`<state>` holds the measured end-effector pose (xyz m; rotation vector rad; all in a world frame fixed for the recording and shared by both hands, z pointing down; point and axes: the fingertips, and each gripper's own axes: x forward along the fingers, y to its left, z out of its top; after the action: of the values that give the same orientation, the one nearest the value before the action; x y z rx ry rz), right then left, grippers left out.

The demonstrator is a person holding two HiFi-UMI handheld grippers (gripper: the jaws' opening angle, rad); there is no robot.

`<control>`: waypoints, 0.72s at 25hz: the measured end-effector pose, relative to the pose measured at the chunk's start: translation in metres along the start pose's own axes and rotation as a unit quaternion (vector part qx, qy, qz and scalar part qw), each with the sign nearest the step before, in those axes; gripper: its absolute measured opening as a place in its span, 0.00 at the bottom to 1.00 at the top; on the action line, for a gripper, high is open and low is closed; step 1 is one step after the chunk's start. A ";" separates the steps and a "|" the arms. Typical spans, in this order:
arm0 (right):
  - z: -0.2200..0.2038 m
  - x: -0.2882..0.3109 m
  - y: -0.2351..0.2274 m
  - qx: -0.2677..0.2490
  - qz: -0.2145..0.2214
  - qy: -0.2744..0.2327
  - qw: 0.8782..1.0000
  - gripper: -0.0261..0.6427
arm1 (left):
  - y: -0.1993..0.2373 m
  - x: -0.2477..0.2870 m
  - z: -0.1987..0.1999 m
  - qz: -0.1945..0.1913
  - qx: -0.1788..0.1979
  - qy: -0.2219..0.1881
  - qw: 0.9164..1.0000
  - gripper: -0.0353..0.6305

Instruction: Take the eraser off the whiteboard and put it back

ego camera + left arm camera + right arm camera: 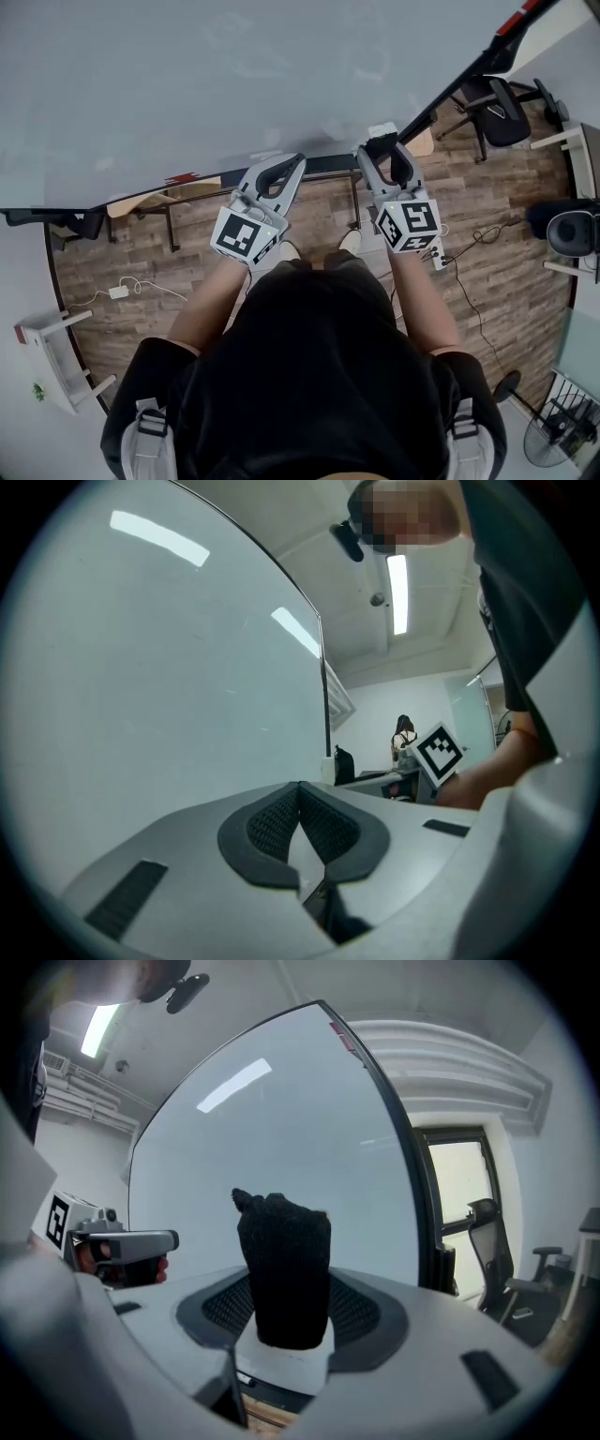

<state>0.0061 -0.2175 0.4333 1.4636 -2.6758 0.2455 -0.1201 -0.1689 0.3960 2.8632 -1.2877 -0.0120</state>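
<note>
I hold both arms out in front of me, side by side, with my forearms bare, and both tools point flat at the whiteboard point(187, 84). My left gripper point(296, 161) is on the left and leans in toward the middle. Its two jaws are pressed together with nothing between them. Its pads point(272, 822) are dark and bumpy like a net, set in smooth grey plastic. My right gripper point(383, 150) is just beside it, and its jaws stand wide and squeeze the eraser point(284, 1265). The eraser is a block with a fuzzy black part, like felt, and a smooth white part down between the pads. The fuzzy end sticks out past the jaws toward the board, and I cannot tell if it touches the board. The left cube point(246, 234) and the right cube point(410, 223) have black and white squares on them and sit close to my hands. The board is big, pale, smooth and shiny, with long lights shining in it and a thin dark frame. Below me the floor point(309, 216) is brown wooden planks, and a black office chair point(502, 108) stands well off to the right.
</note>
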 end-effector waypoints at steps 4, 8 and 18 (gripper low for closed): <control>0.014 -0.006 0.025 -0.003 0.039 -0.008 0.999 0.37 | 0.006 -0.017 0.002 0.006 0.000 0.007 1.000 0.05; 0.027 -0.011 0.054 -0.008 0.074 -0.020 0.997 0.37 | 0.010 -0.035 0.008 0.008 0.000 0.006 1.000 0.05; 0.036 -0.018 0.111 -0.014 0.127 -0.025 0.991 0.37 | 0.018 -0.074 0.018 0.008 0.006 0.003 1.000 0.05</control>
<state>-0.0773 -0.1506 0.3838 1.1327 -2.8914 0.1877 -0.1825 -0.1255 0.3781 2.8612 -1.3134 0.0038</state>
